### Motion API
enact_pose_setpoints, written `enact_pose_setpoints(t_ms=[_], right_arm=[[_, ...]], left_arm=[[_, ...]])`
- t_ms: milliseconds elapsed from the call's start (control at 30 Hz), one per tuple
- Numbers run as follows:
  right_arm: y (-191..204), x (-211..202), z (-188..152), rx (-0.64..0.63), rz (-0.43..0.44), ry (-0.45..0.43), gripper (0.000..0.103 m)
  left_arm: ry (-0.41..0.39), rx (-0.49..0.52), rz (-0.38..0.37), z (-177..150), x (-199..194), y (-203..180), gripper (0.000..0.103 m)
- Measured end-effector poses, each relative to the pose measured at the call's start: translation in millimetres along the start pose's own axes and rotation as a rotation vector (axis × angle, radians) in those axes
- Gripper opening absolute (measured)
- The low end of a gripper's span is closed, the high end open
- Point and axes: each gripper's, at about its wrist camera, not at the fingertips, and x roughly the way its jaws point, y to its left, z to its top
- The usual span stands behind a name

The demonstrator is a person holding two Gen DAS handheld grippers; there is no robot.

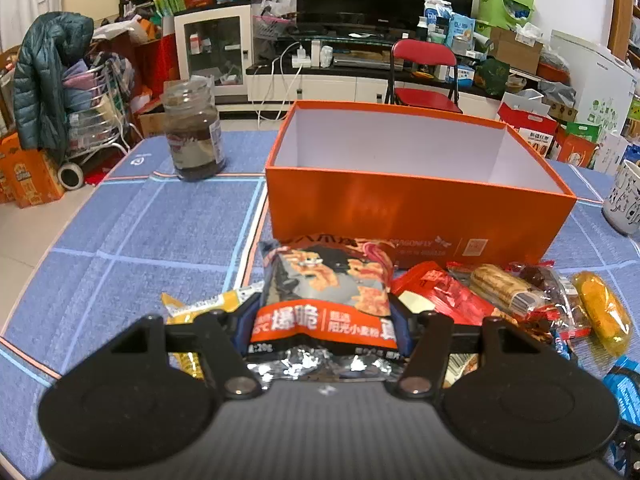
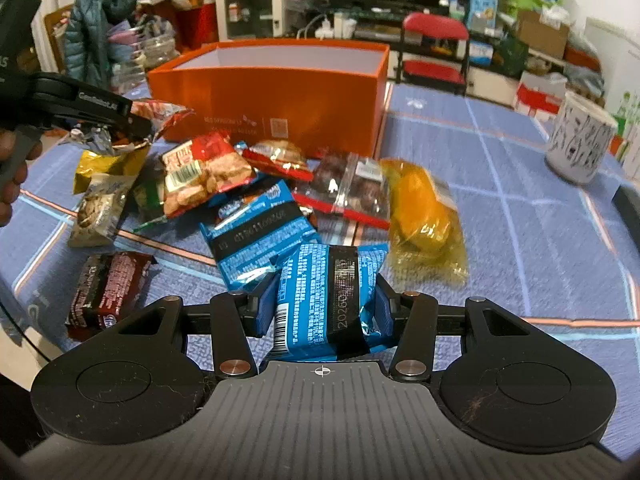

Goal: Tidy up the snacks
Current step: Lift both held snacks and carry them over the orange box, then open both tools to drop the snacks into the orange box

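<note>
We are still near the start of the work, as far as we can judge. Nearest to us, the right gripper [image 2: 326,304] pinches a blue packet [image 2: 332,300] between its blue pads, and the packet seems to be lifted a little above the cloth [image 2: 520,208]. The left gripper [image 1: 324,316] likewise has its pads pressed on a grey-and-orange packet [image 1: 326,300], which stands upright between the fingers; in the right view we see this same tool from the side, held by a hand [image 2: 12,176] and over the left end of the pile. So two snacks are taken, one in each tool, but neither is in the box yet. Just behind them, most of the snacks still lie loose on the cloth: a second blue packet [image 2: 256,236], a dark brown bar [image 2: 108,292], a red bag [image 2: 204,176], a clear bag with a red strip [image 2: 352,192], a yellow packet [image 2: 424,216] and some others at the left that overlap each other. Further back stands the orange box [image 1: 416,204], open, and the part of its white inside that we see holds nothing; its floor is mostly hidden by the front wall. What is left, we think, is nearly everything: to carry these two packets over the wall, and then the pile. A jar [image 1: 194,132] and a mug [image 2: 580,140] stand apart at the sides.
</note>
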Motion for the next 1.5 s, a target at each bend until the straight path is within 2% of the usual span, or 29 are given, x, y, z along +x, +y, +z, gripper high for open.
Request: enact_pose_setpoints(t_ms=[300,500,633,800,900,1033,1100,1167,1233,1267,1300,1400,1500], right_arm=[[11.1,-18.1,4.2,-0.066,-0.020,-0.071,0.034],[4.2,-27.1,12.3,-0.021,-0.014,-0.106,0.034],[-5.7,-32.8,31.0,0.053,0.011,-0.141,0.034],[-17.2,-15.7,90.4,0.099,0.033,-0.205,0.034],[-24.4,22.2,142.4,0.139,0.071,-0.204,0.034],[-18.3,76.8,204.5,0.120,0.044,-0.188,0.034],[-16.4,101.6,223.3,0.118,0.034,-0.149,0.034],[-17.4,118.1,233.3,0.139,0.030,-0.111,0.036],[-19.4,111.5,233.5,0.153,0.026,-0.139,0.043],[-21.3,101.6,229.8,0.160,0.040,-0.164,0.045],[-24.0,88.8,223.2,0.169,0.052,-0.191,0.051],[-34.5,43.8,186.3,0.180,0.044,-0.267,0.065],[-47.6,0.2,128.1,0.203,-0.045,-0.323,0.078]], left_arm=[[-0.027,0.008,0.006,-0.9,-14.8,-1.6,0.061],[-0.054,-0.001,-0.017,0.2,-27.2,-2.7,0.061],[-0.118,0.009,-0.047,15.2,-43.4,-5.3,0.061],[-0.132,-0.002,-0.067,51.1,-25.5,-6.3,0.061],[-0.120,0.015,-0.033,78.8,4.0,-14.3,0.061],[-0.079,0.027,-0.001,113.8,51.4,-24.5,0.061],[-0.057,0.053,-0.015,121.6,67.7,-28.7,0.062],[-0.051,0.058,-0.035,124.6,73.4,-29.8,0.073],[-0.088,0.064,-0.041,123.1,62.6,-26.0,0.083],[-0.112,0.057,-0.044,121.2,53.6,-22.1,0.096],[-0.135,0.046,-0.041,117.2,43.3,-17.0,0.103],[-0.170,0.014,-0.046,98.4,10.2,1.5,0.102],[-0.159,-0.041,-0.029,64.6,-18.9,23.0,0.102]])
